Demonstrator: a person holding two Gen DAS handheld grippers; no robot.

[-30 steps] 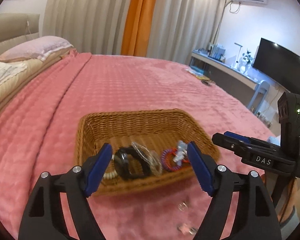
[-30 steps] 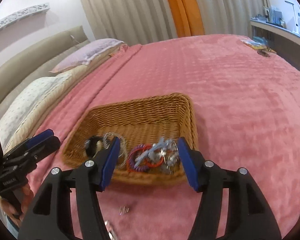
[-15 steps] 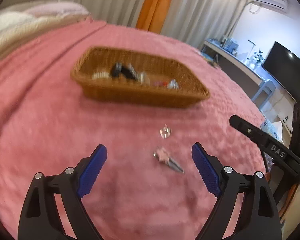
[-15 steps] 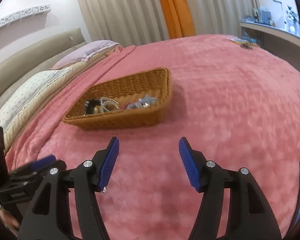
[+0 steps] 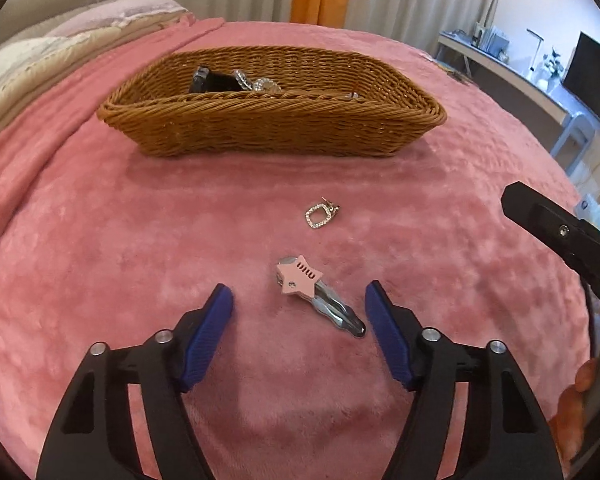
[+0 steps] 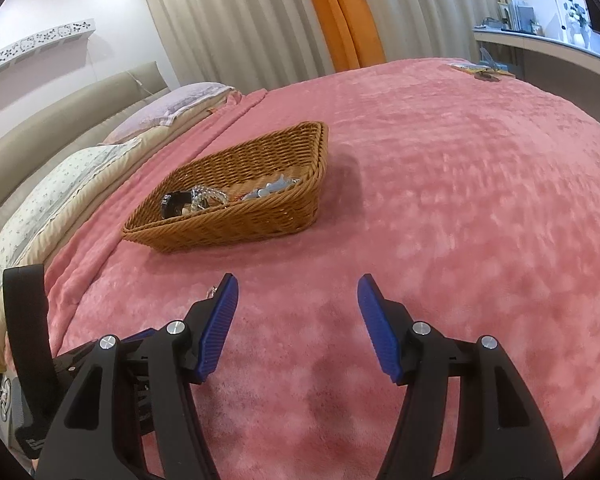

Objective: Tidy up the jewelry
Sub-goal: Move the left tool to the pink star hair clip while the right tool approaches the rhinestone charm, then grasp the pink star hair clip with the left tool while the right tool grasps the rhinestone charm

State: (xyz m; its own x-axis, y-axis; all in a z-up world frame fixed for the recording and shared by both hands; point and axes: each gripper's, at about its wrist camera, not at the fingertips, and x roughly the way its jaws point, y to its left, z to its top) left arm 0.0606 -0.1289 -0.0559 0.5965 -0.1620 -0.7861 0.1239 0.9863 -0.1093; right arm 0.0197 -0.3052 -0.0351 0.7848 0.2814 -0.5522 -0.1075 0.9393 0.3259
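Left gripper hangs over the pink blanket, jaws apart and just been narrowing, the star clip lying loose between them, nearer the right pad; an earring at twelve o'clock of it; the basket farther on; right gripper gapes empty.

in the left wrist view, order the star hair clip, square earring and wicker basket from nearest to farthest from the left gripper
1. star hair clip, lying between the left gripper's open tips
2. square earring, just beyond the clip on the blanket
3. wicker basket, farthest, up the bed
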